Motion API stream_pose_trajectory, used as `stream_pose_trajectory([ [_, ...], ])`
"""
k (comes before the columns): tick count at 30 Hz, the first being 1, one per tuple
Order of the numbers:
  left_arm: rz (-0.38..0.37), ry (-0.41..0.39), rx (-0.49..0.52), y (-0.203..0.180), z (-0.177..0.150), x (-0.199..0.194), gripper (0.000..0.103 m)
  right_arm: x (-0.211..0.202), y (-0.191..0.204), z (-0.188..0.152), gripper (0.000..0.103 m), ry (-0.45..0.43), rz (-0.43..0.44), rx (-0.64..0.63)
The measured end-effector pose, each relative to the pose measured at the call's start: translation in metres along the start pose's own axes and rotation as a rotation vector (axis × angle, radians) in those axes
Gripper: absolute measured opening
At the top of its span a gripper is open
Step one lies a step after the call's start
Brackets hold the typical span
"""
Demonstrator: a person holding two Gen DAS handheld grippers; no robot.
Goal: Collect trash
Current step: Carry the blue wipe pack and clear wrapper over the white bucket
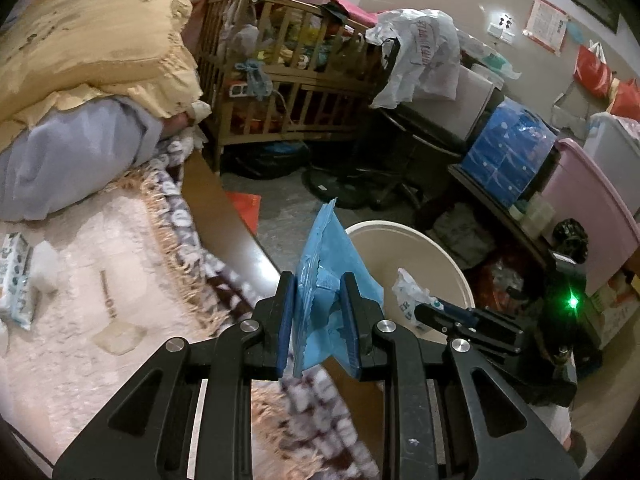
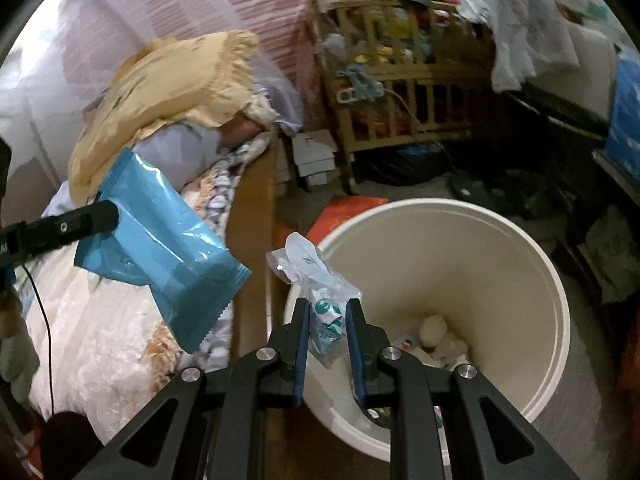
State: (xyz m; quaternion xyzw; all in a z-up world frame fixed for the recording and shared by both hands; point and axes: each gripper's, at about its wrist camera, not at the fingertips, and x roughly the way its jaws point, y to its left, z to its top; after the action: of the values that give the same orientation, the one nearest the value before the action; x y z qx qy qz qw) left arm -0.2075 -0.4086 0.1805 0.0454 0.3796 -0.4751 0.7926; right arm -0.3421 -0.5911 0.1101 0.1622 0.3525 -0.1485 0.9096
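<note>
My left gripper (image 1: 319, 292) is shut on a blue plastic packet (image 1: 330, 256) and holds it in the air over the bed's edge, just left of the cream trash bin (image 1: 440, 248). The packet also shows in the right wrist view (image 2: 160, 248), with the left gripper (image 2: 100, 212) at its upper left. My right gripper (image 2: 328, 316) is shut on a clear crumpled wrapper (image 2: 316, 280) with teal print, held above the bin's near left rim (image 2: 520, 236). The right gripper (image 1: 430, 312) and its wrapper (image 1: 408, 292) show over the bin in the left wrist view. Some trash lies at the bin's bottom (image 2: 436, 336).
The bed (image 1: 120, 280) with a fluffy blanket, a yellow pillow (image 1: 92, 40) and a tissue pack (image 1: 16, 276) lies left. A wooden crib (image 1: 288, 80), a chair, stacked boxes and a pink tub (image 1: 592, 208) crowd the floor behind and right of the bin.
</note>
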Motion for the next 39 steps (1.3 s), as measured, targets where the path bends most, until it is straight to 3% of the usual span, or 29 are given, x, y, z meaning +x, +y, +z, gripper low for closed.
stream_pose_trajectory([
  [14, 0.032, -0.004, 0.062, -0.046, -0.005, 0.059, 0.020, 0.003, -0.056, -0.006, 0.017, 0.016, -0.104, 0.112],
  [30, 0.002, 0.021, 0.059, -0.049, -0.010, 0.093, 0.024, 0.006, -0.060, -0.002, 0.017, 0.011, -0.135, 0.147],
  [32, -0.017, 0.035, 0.047, -0.046, -0.011, 0.095, 0.027, 0.007, -0.059, -0.002, 0.026, 0.010, -0.149, 0.139],
  [33, -0.020, 0.048, 0.048, -0.046, -0.012, 0.097, 0.037, 0.007, -0.058, -0.001, 0.041, 0.010, -0.159, 0.133],
  [34, -0.019, 0.052, 0.048, -0.045, -0.013, 0.097, 0.044, 0.007, -0.057, -0.001, 0.050, 0.007, -0.168, 0.127],
  [35, -0.019, 0.052, 0.044, -0.044, -0.014, 0.096, 0.055, 0.006, -0.057, -0.001, 0.051, 0.004, -0.172, 0.125],
  [39, -0.017, 0.062, 0.034, -0.039, -0.017, 0.092, 0.056, 0.006, -0.061, 0.000, 0.051, 0.003, -0.151, 0.152],
])
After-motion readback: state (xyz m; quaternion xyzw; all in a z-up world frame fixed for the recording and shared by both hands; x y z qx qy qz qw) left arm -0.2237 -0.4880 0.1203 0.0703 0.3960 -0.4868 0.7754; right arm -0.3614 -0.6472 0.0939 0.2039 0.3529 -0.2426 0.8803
